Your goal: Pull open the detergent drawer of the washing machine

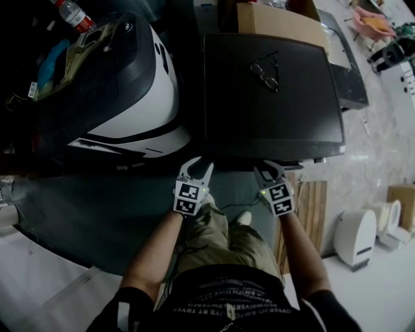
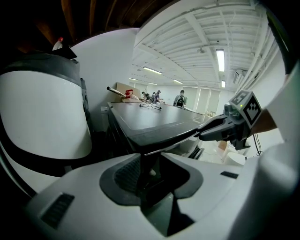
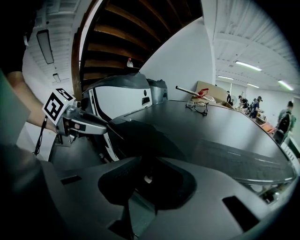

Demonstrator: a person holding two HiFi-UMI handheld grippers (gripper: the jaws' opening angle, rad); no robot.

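The washing machine [image 1: 272, 97] is a dark box seen from above, and its front face with the detergent drawer is hidden under the top's near edge. My left gripper [image 1: 194, 167] is at the machine's front left corner with its jaws spread and nothing clamped. In the left gripper view that corner [image 2: 140, 140] stands right ahead of the left gripper [image 2: 150, 178]. My right gripper [image 1: 269, 172] is at the front edge further right. Its pads stand apart in the right gripper view [image 3: 147, 180], with the dark top just beyond them.
A pair of glasses [image 1: 264, 70] lies on the machine's top. A white and black rounded appliance [image 1: 130, 97] stands close on the left, with a bottle [image 1: 74, 14] behind it. A cardboard box [image 1: 279, 23] sits behind the machine. Wooden slats [image 1: 314, 201] and a white bin [image 1: 355, 237] are at the right.
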